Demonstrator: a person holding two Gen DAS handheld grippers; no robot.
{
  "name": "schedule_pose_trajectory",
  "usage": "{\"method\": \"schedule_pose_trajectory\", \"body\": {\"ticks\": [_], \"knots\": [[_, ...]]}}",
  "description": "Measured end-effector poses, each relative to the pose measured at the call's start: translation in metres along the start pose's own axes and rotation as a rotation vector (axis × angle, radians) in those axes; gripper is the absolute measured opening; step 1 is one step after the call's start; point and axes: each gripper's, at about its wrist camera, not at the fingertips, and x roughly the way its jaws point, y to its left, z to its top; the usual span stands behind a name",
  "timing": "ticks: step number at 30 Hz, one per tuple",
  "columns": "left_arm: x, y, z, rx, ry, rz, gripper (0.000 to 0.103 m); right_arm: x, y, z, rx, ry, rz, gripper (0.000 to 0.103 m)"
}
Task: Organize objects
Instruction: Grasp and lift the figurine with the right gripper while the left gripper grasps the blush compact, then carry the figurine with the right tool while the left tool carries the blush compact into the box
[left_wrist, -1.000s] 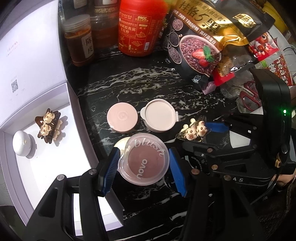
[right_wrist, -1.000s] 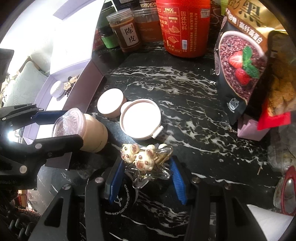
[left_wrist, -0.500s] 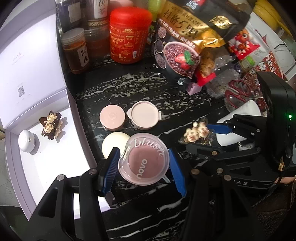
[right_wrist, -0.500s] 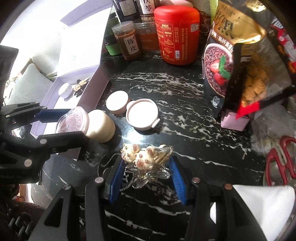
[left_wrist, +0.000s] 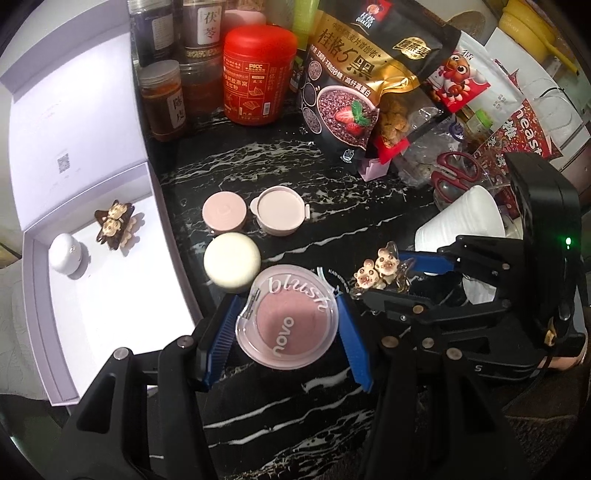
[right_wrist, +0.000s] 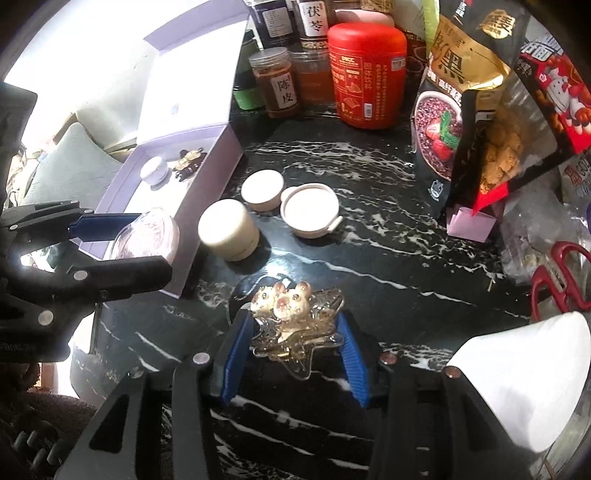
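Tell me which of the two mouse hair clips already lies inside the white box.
The dark brown mouse clip, beside the small white jar in the box. The clear star-shaped clip is between the right gripper fingers.

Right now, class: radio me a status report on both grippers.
Left gripper shut on blush compact. Right gripper shut on bear hair clip. Path to open box unobstructed.

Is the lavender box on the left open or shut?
Open. The box has its lid folded back, and a small white jar and a brown hair clip sit on its floor.
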Motion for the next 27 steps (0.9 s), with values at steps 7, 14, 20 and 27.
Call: {"method": "schedule_pose_trajectory", "body": {"ticks": [7,14,20,27], "knots": [[-0.018,0.004,-0.016,-0.020,-0.024,0.015,0.052,-0.015,0.017,-0.002,-0.039,-0.021,-0.001,0.048],[-0.034,0.014,-0.032,-0.060,-0.048,0.034,0.052,-0.026,0.040,-0.005,-0.088,-0.029,0.006,0.048],[-0.046,0.026,-0.049,-0.099,-0.062,0.052,0.052,-0.029,0.062,-0.005,-0.139,-0.026,0.022,0.048],[-0.057,0.042,-0.069,-0.160,-0.074,0.069,0.052,-0.026,0.088,-0.007,-0.204,-0.011,0.042,0.048]]}}
